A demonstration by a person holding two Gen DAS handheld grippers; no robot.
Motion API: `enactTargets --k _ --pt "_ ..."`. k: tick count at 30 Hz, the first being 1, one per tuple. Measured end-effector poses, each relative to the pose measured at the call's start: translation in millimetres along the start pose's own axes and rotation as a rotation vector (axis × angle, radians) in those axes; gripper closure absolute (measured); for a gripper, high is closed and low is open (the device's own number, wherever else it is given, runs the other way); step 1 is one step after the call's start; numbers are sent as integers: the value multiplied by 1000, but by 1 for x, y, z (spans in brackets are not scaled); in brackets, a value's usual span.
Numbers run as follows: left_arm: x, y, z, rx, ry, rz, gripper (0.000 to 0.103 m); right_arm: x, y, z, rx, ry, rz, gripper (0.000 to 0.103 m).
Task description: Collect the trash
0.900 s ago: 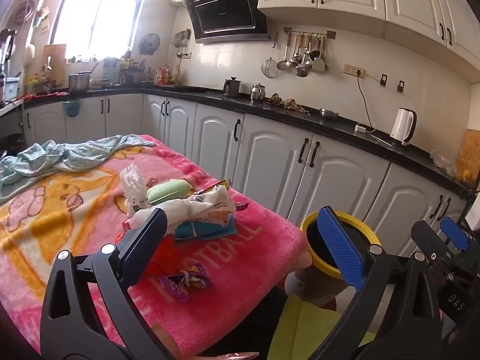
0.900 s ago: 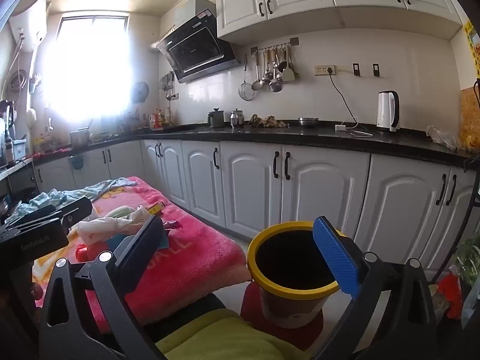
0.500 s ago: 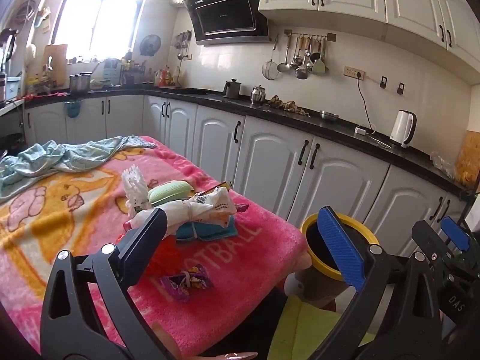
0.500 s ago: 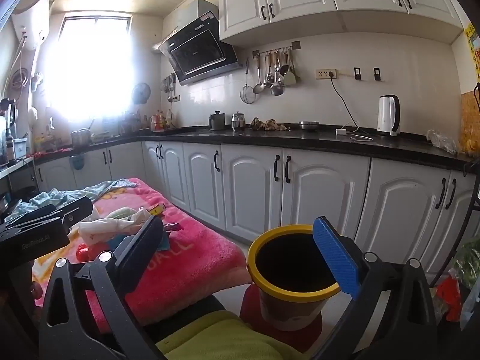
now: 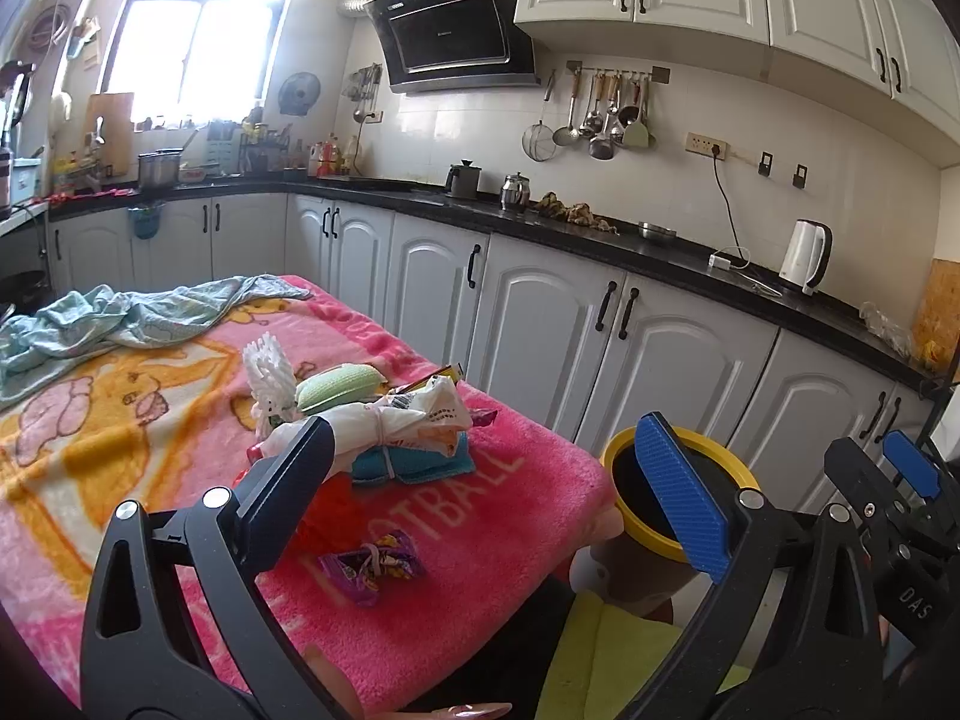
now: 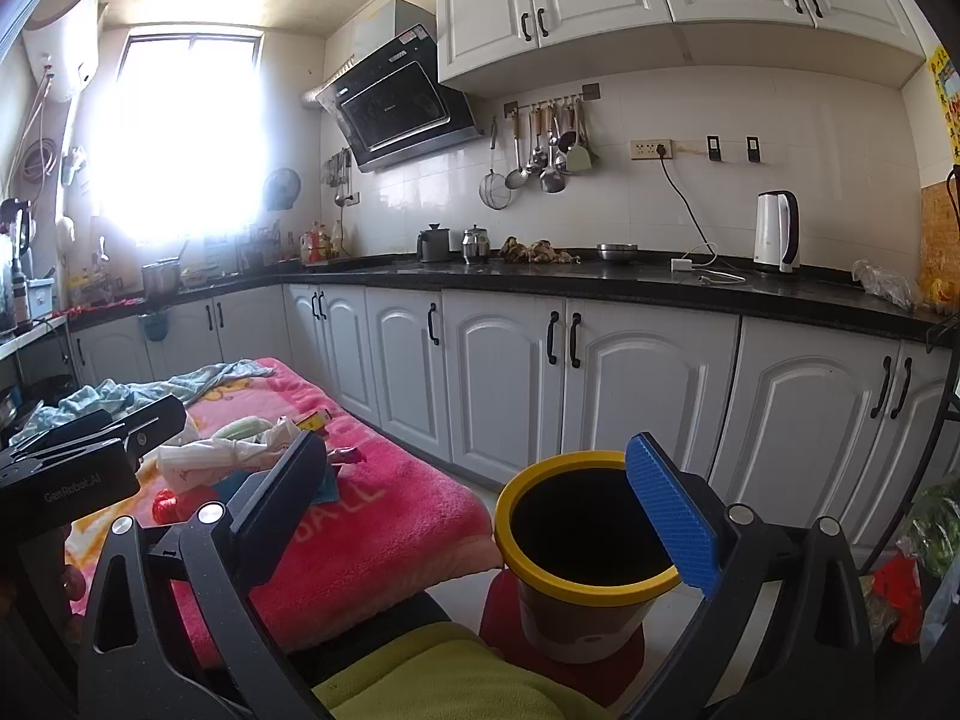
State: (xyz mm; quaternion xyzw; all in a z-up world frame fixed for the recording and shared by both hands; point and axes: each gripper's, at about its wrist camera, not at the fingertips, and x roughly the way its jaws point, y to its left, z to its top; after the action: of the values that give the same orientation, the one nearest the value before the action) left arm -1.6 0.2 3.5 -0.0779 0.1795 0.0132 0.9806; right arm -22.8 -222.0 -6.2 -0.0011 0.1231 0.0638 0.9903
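Trash lies on the pink blanket (image 5: 492, 516) in the lower centre of your left wrist view. The nearest piece is a purple wrapper (image 5: 372, 561), crumpled and glossy, with yellow and white print; its long axis runs left to right across the frame, slightly raised at the right end. It lies flat between the fingers of your left tool (image 5: 486, 489) but lower in the frame, touched by neither. Above it, a white plastic bag (image 5: 396, 420) is knotted at the middle and lies with its long axis left to right, resting on a folded teal cloth (image 5: 414, 462). A pale green sponge (image 5: 339, 384) and a white bristled item (image 5: 270, 372) lie just behind the bag.

Your left tool is spread wide and grips nothing. Your right tool (image 6: 480, 498) is likewise spread wide and empty.

In your right wrist view, the bin (image 6: 576, 600) stands upright at lower centre, beside the right edge of the blanket. It has a yellow rim and a dark interior, and it rests on a red base (image 6: 510, 630).
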Motion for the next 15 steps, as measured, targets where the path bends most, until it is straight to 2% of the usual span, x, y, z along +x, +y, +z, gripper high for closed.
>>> enactTargets --k 15 --pt "-1 3 0 -3 3 3 11 0 1 -1 1 -1 -2 6"
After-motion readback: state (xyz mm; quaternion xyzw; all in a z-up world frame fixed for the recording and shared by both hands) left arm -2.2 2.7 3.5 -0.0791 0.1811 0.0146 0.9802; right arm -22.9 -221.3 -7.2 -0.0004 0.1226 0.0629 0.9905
